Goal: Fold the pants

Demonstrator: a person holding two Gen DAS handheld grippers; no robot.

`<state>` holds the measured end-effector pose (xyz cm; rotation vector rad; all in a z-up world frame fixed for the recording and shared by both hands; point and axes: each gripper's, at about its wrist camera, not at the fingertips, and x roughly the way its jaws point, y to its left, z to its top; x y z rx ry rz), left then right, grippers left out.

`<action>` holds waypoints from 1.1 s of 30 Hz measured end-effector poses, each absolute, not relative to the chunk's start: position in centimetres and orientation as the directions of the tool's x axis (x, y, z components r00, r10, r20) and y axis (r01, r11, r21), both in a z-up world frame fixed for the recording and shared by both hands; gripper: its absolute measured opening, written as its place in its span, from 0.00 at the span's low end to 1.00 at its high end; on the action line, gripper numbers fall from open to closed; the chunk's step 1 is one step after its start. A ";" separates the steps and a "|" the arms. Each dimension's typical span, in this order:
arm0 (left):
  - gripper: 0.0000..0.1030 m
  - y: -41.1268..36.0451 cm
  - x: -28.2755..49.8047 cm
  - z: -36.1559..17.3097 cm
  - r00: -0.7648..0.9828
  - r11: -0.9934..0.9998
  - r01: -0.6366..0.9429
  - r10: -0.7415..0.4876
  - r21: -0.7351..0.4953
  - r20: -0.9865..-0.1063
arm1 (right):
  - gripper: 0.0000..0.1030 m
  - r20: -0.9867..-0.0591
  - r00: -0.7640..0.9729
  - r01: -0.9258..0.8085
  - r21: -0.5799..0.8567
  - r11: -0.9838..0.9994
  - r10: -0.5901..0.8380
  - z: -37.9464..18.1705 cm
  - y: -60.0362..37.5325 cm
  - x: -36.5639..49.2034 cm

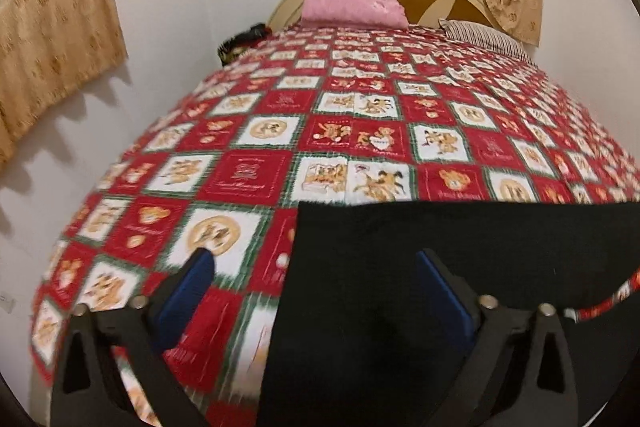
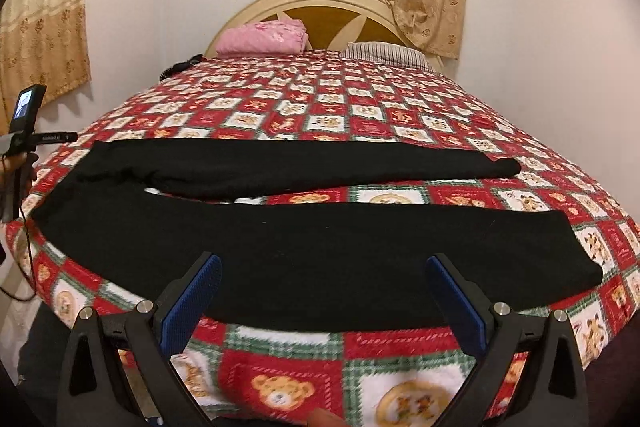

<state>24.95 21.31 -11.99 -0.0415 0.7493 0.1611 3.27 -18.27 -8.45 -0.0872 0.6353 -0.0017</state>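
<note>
Black pants (image 2: 304, 247) lie spread across the bed (image 2: 360, 367) near its foot edge, legs apart and unfolded. Both the left gripper (image 1: 316, 291) and right gripper (image 2: 324, 291) hover released above them; a shallow pinch could snag the blanket too. No containers in sight.

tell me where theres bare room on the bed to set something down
Most room: the broad stretch of checked blanket between the black pants and the pink folded bedding and striped pillow by the headboard. A narrow strip shows between the two pant legs. The near edge is crowded by pants.
</note>
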 end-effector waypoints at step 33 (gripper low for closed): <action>0.34 25.1 33.4 -17.1 0.618 0.990 -0.009 -0.106 -0.141 -0.779 | 0.63 -0.679 0.720 0.279 0.094 0.956 -0.143 -6.5 -36.1 15.7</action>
